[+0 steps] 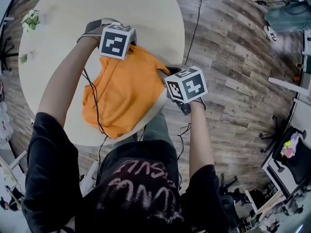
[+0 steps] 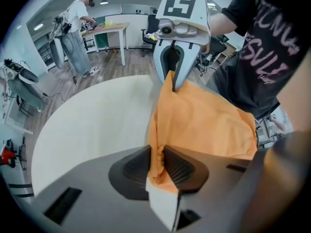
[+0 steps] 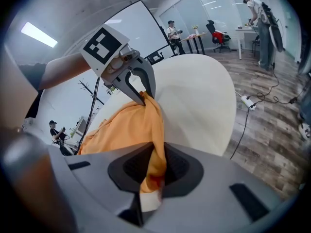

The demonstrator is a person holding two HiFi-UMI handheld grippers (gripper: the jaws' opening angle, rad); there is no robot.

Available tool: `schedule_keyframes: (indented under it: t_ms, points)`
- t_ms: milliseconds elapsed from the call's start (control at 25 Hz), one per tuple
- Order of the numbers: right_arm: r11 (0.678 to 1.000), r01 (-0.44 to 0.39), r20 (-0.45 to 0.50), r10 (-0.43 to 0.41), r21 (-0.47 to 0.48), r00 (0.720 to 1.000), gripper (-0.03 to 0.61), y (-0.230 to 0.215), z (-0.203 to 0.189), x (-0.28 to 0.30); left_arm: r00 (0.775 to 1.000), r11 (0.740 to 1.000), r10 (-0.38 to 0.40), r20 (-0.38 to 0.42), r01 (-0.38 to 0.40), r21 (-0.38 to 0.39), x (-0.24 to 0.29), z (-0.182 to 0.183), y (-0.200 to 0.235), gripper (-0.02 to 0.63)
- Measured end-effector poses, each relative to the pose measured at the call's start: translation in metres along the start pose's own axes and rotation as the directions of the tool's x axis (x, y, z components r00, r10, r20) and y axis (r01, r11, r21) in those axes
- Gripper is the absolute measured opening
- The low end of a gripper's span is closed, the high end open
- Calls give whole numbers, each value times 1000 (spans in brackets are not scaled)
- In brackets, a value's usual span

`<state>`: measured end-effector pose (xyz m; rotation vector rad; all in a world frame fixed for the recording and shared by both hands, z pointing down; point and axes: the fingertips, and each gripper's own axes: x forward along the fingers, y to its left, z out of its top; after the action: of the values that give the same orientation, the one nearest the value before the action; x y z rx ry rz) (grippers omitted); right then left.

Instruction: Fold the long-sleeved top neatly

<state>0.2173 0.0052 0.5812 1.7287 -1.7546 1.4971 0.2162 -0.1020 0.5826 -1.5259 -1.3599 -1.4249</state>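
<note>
An orange long-sleeved top (image 1: 121, 91) lies bunched on the near right part of a round cream table (image 1: 63, 18). My left gripper (image 1: 127, 47) is at the top's far edge, under its marker cube. In the left gripper view its jaws (image 2: 156, 166) are shut on a fold of orange cloth (image 2: 204, 125). My right gripper (image 1: 170, 84) is at the top's right edge, by the table rim. Its jaws (image 3: 158, 166) pinch a strip of the cloth (image 3: 126, 125). The cloth is stretched between the two grippers; each shows in the other's view, the right gripper (image 2: 174, 81) and the left gripper (image 3: 145, 97).
Two small green sprigs (image 1: 31, 19) lie at the table's far left. A cable (image 1: 197, 23) and a power strip (image 3: 248, 101) lie on the wooden floor to the right. A dark chair (image 1: 291, 154) stands at the right. People work at desks (image 2: 104, 30) far behind.
</note>
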Motion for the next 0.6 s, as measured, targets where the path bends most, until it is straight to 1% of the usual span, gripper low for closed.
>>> schedule_keyframes:
  t_ms: [80,200,280,400,480,600]
  points:
    - [1000,24,20,-24,-7,1000,51,-9,7,-7,998,998,60,19,-59,-12,-9,5,11,91]
    - [997,70,51,-69,-20,996,51,-25,25,-18,988,988,153,33,-152,-32,-23,10,32,91]
    - [993,113,71,-110,-42,991,51,-36,40,-29,975,976,217,42,-215,-43,-34,14,46,91]
    - [977,184,110,-172,-109,979,51,-48,66,-49,951,951,306,53,-303,-56,-58,20,64,91]
    - [964,220,132,-201,-151,971,51,-50,77,-61,935,936,349,60,-346,-57,-72,25,70,91]
    - [951,252,160,-225,-180,961,51,-42,86,-71,918,920,392,56,-390,-38,-89,26,65,91]
